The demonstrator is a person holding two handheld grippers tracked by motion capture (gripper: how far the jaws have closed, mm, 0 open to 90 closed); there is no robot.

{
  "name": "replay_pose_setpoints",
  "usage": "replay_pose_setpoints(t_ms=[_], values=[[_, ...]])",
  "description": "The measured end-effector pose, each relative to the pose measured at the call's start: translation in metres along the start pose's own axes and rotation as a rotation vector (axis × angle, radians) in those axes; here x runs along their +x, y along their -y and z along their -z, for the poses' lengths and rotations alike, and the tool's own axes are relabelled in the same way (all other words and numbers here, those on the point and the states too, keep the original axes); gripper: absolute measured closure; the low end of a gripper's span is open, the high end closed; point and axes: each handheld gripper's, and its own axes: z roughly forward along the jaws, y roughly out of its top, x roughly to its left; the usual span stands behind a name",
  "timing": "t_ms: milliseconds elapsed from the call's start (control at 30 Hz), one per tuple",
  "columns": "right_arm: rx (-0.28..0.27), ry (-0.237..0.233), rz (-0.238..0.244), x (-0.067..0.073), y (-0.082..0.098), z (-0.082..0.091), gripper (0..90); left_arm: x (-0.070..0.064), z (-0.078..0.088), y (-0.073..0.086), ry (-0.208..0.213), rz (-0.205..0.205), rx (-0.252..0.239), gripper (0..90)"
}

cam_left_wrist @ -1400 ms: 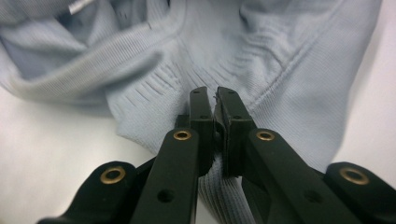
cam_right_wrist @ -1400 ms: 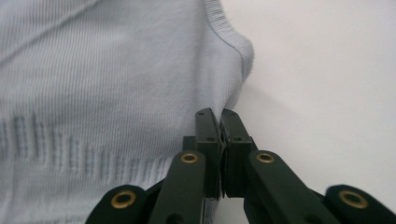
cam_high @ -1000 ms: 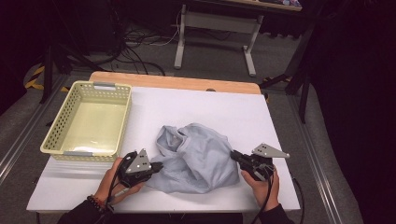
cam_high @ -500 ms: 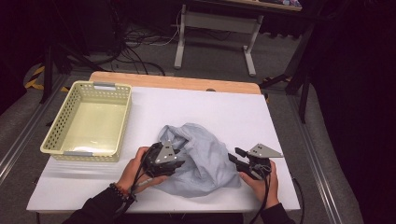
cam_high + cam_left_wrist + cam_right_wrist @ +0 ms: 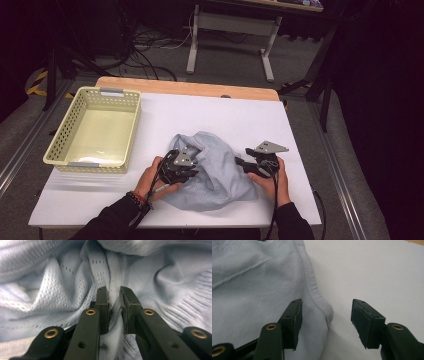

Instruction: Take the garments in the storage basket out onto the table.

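A pale grey-blue garment [image 5: 212, 170] lies crumpled in a loose heap on the near middle of the white surface [image 5: 240, 120], between the person's two hands. Its fabric is light and thin: the left gripper view shows an open mesh weave with rows of small holes on one layer and a fine ribbed knit on another, gathered into deep soft folds. A stitched, banded hem runs along its right edge, curving to a rounded corner that lies flat on the surface in the right gripper view.

The left hand-held gripper [image 5: 184, 162] sits on the left part of the heap, its grey plate on top. Its jaws are drawn nearly together and pinch a raised ridge of the mesh fabric [image 5: 114, 302] between them, with cloth bunched up on all sides.

The right hand-held gripper [image 5: 247, 165] is at the garment's right edge, held low by the right hand [image 5: 272, 182]. Its jaws stand wide apart and grip nothing; one jaw is over the ribbed cloth, the other over bare surface, and the hem corner [image 5: 325, 311] lies in the gap between them.

A pale yellow perforated basket [image 5: 65, 145] stands at the left of the surface, well apart from the garment.
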Motion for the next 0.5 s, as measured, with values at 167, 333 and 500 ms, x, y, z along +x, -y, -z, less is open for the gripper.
replay_pose_setpoints(t_ms=[167, 333, 500], values=[[0.020, -0.053, -0.046, -0.009, -0.003, -0.019, 45.6, -0.006, 0.020, -0.001, -0.031, -0.019, -0.078, 79.4], [0.057, -0.131, -0.017, -0.005, -0.004, -0.026, 66.9, -0.006, 0.030, 0.000, -0.031, -0.008, -0.119, 77.2], [0.049, -0.078, 0.053, 0.003, -0.006, -0.018, 81.8, -0.007, 0.033, 0.002, -0.050, -0.012, -0.127, 72.0]])
